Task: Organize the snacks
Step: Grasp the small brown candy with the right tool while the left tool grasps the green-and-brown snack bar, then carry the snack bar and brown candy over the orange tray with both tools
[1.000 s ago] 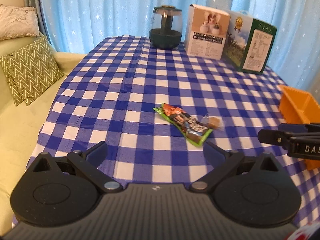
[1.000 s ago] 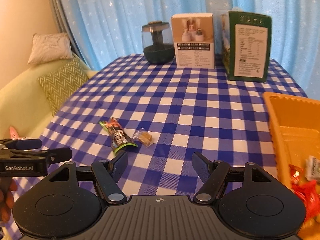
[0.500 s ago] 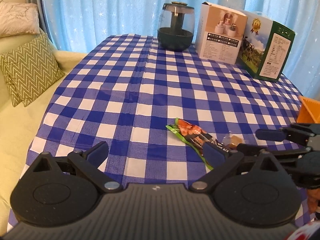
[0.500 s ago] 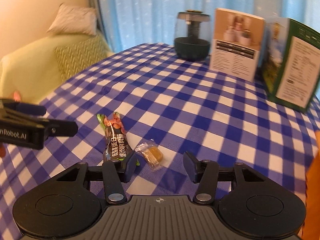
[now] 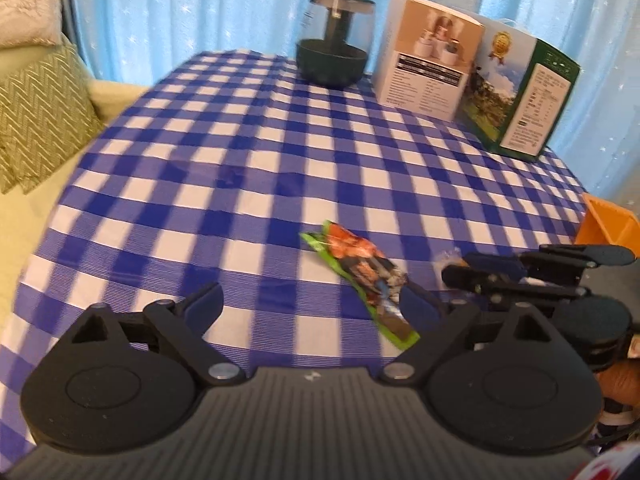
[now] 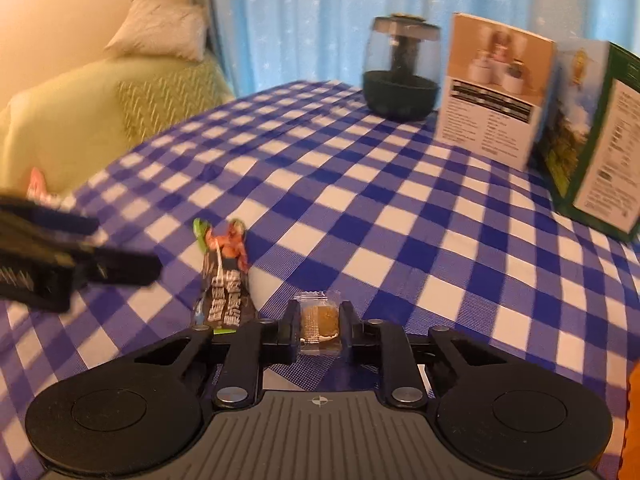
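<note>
A small clear-wrapped brown candy [image 6: 320, 320] lies on the blue checked tablecloth [image 6: 360, 208], and my right gripper [image 6: 320, 318] is shut on it, one pad on each side. Just left of it lies a green and dark snack packet [image 6: 224, 280]. In the left wrist view the same snack packet [image 5: 360, 272] lies slantwise, its near end just inside the right finger of my left gripper [image 5: 312, 304]. Those jaws are wide and closing, and no pad touches the packet. The right gripper [image 5: 516, 276] shows at the right edge, hiding the candy.
At the table's far end stand a dark glass jar [image 5: 332, 60], a white box [image 5: 428, 68] and a green box [image 5: 520, 100]. An orange tray [image 5: 604, 224] sits at the right edge. A sofa with cushions [image 5: 40, 112] runs along the left.
The right gripper came down over the candy and its jaws closed on it. The left gripper moved in toward the snack packet, whose near end now lies by its right finger.
</note>
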`<act>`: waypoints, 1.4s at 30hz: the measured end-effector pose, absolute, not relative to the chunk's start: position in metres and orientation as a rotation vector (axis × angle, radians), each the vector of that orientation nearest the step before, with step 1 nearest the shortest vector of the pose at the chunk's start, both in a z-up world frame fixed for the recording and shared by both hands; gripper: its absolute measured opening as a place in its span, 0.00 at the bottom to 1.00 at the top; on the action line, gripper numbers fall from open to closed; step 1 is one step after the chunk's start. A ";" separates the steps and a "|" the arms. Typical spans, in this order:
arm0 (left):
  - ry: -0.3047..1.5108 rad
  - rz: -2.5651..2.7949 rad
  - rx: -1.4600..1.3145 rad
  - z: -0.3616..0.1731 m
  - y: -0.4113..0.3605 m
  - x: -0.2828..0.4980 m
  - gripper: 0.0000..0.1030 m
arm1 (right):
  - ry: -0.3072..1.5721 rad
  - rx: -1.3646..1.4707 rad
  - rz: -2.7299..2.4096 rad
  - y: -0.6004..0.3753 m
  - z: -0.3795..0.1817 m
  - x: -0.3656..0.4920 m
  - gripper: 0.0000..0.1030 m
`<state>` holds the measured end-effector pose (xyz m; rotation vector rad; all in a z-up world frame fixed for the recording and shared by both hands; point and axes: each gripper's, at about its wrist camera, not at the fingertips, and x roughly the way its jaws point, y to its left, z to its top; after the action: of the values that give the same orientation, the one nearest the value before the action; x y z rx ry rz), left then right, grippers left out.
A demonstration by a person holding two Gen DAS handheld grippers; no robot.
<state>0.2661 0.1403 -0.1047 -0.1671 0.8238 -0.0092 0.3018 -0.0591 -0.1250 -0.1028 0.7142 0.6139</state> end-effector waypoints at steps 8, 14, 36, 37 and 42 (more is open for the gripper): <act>0.807 -0.060 -0.207 -0.113 0.117 0.286 0.80 | 0.724 0.040 0.478 -0.102 -0.098 0.298 0.20; 0.795 -0.012 -0.195 -0.123 0.106 0.304 0.66 | 0.738 0.077 0.438 -0.118 -0.098 0.298 0.20; 0.802 -0.021 -0.027 -0.130 0.094 0.304 0.31 | 0.756 0.103 0.463 -0.116 -0.103 0.300 0.20; 0.807 -0.017 -0.025 -0.132 0.094 0.304 0.31 | 0.756 0.105 0.462 -0.116 -0.103 0.299 0.20; 0.797 -0.014 -0.029 -0.132 0.096 0.302 0.28 | 0.751 0.117 0.459 -0.117 -0.101 0.299 0.20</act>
<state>0.3024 0.0964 -0.1320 -0.0289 0.7970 -0.0142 0.2992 -0.1175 -0.1012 0.1167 0.7505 0.4594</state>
